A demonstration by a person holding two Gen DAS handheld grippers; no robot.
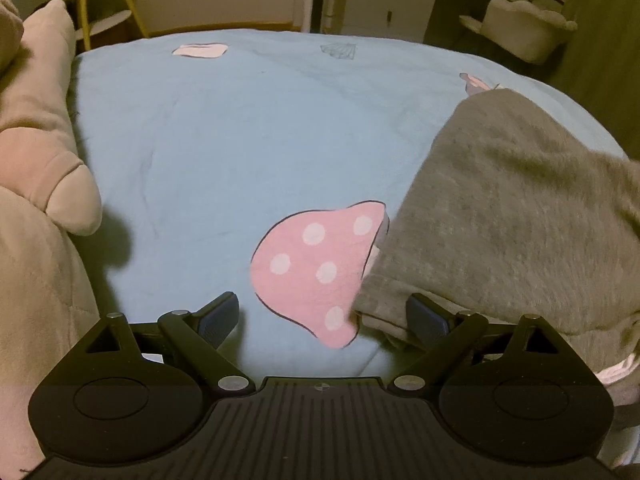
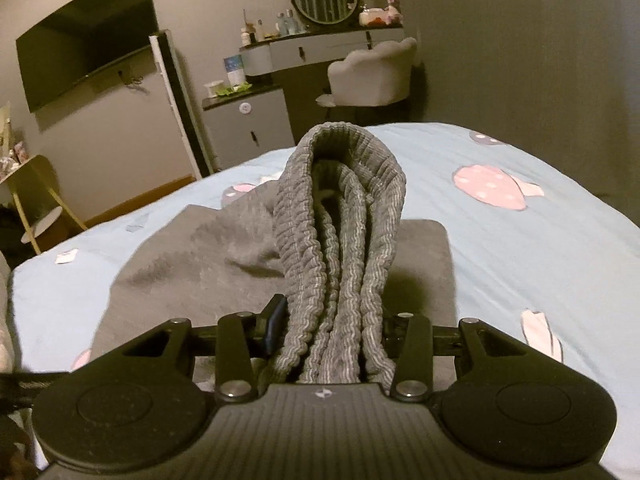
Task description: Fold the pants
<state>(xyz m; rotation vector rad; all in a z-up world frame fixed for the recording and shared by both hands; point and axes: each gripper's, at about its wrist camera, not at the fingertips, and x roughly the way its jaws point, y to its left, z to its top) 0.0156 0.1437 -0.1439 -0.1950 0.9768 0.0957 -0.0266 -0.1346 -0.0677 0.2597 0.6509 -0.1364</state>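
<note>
Grey fleece pants lie on the light blue bedsheet at the right of the left wrist view. My left gripper is open and empty, low over the sheet, with its right finger against the pants' near edge. In the right wrist view my right gripper is shut on the bunched ribbed waistband, which stands up between the fingers above the rest of the pants spread on the bed.
A pink mushroom print lies just ahead of the left gripper. A beige plush and bedding fill the left side. Beyond the bed stand a cabinet, a white chair, a dresser and a wall TV.
</note>
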